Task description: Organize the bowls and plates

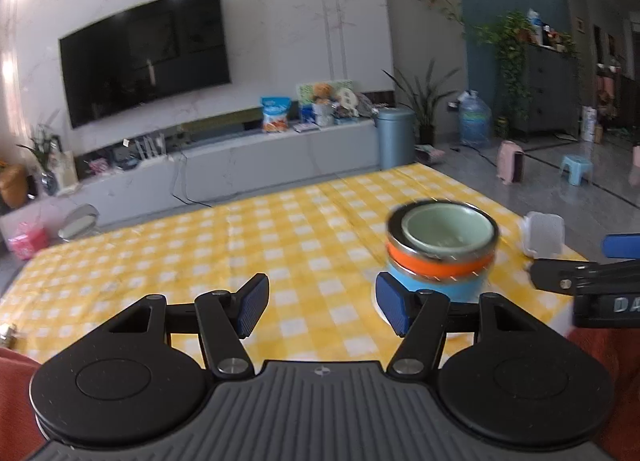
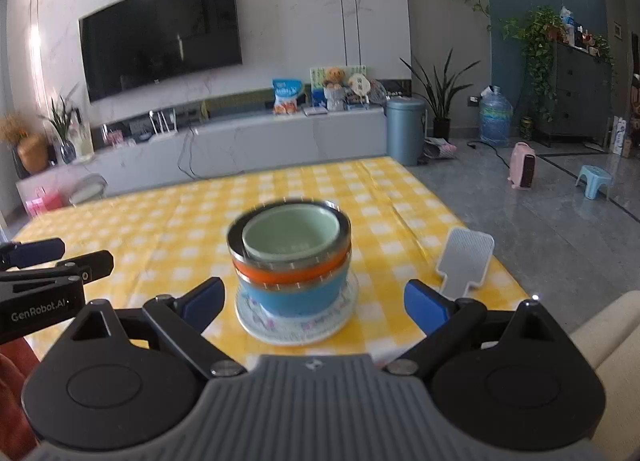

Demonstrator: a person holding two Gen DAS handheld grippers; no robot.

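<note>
Hovering with both the left gripper point(image 1: 319, 305) and right gripper point(image 2: 314, 299) spread and empty, facing the bowl stack point(image 2: 291, 257) on its plate point(image 2: 296, 327) at frame centre on the table point(image 2: 160, 245), apparently finished stacking, needing only withdrawal.

Left gripper point(image 1: 320, 303): black linkage arms, silver pivot screws, blue ribbed pads point(image 1: 253, 305), grey ridged base at bottom of frame.
Right gripper point(image 2: 314, 303): same black arms, blue pads point(image 2: 425, 311), two round black discs.
Marking: white "GenRobot.AI" lettering, left edge of the right wrist view.
</note>
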